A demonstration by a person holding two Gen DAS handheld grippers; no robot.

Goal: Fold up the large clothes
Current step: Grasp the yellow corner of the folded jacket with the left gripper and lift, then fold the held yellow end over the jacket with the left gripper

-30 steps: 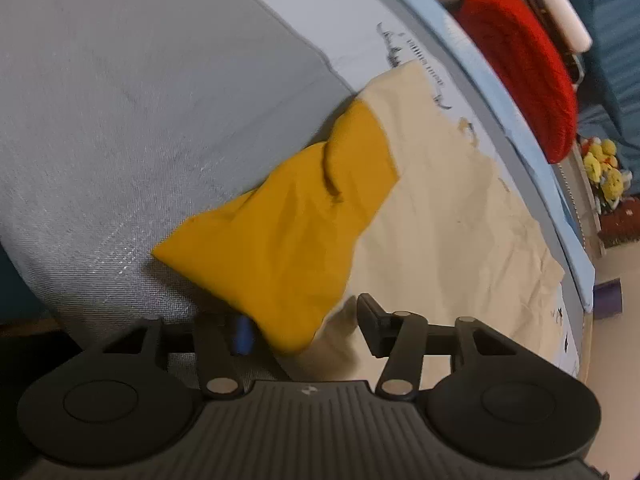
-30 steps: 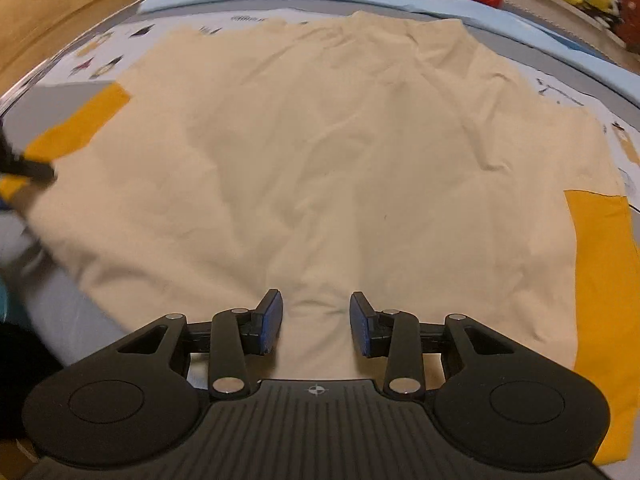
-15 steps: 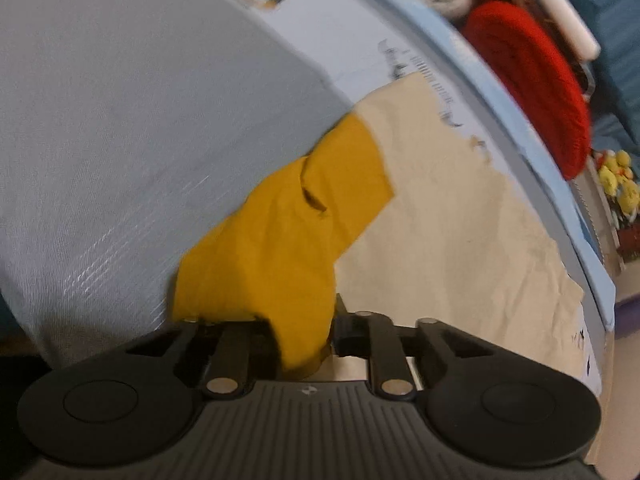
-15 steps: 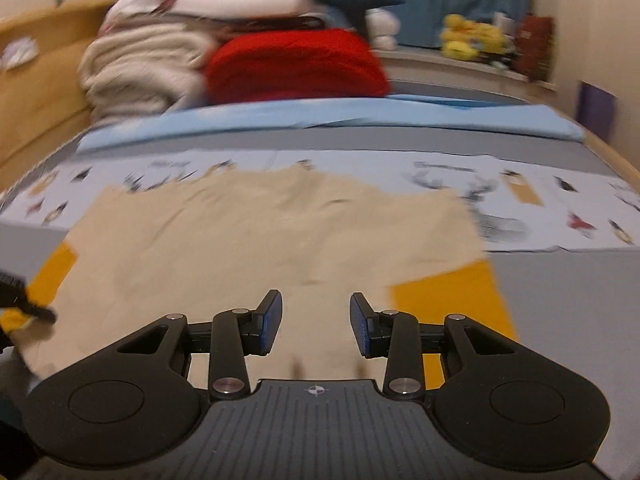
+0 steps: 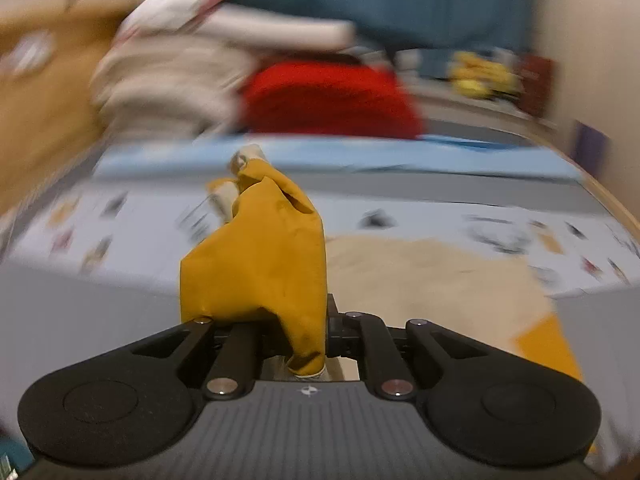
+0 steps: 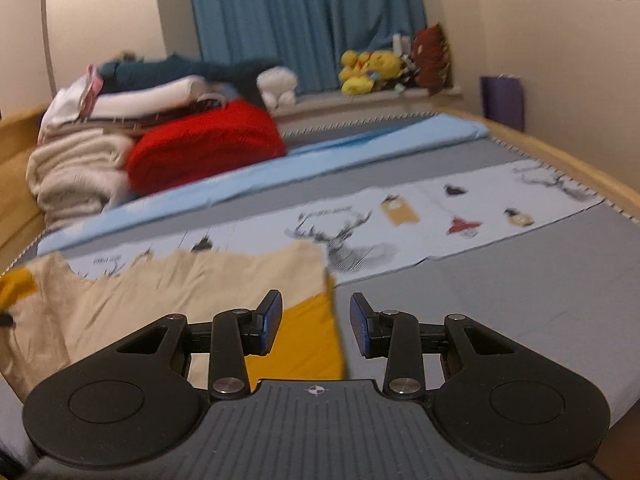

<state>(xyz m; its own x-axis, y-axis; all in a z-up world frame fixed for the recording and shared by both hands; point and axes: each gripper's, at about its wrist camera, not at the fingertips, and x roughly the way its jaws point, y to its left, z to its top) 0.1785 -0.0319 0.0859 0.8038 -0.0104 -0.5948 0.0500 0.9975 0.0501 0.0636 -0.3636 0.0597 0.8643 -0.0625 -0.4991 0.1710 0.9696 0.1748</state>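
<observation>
A cream shirt (image 6: 180, 284) with yellow sleeves lies spread on the grey bed cover (image 6: 500, 288). My left gripper (image 5: 308, 328) has one yellow sleeve (image 5: 256, 264) bunched between its closing jaws, and the pads pinch it. That sleeve stands lifted off the bed in front of the camera, with the shirt body (image 5: 420, 276) trailing to the right. My right gripper (image 6: 316, 320) is open over the edge of the other yellow sleeve (image 6: 304, 336), with nothing between its fingers. The lifted sleeve also shows at the left edge of the right wrist view (image 6: 16, 286).
A stack of folded clothes, with a red blanket (image 6: 204, 144) and a beige one (image 6: 76, 172), sits at the head of the bed. A printed white strip (image 6: 440, 216) and a blue sheet (image 6: 320, 156) cross the bed. Wooden bed frame (image 6: 560, 156), plush toys (image 6: 368, 70) beyond.
The left jaws have closed on the yellow sleeve and lifted it while the view rolled level. The right gripper has swept right across the shirt to the other sleeve, still open.
</observation>
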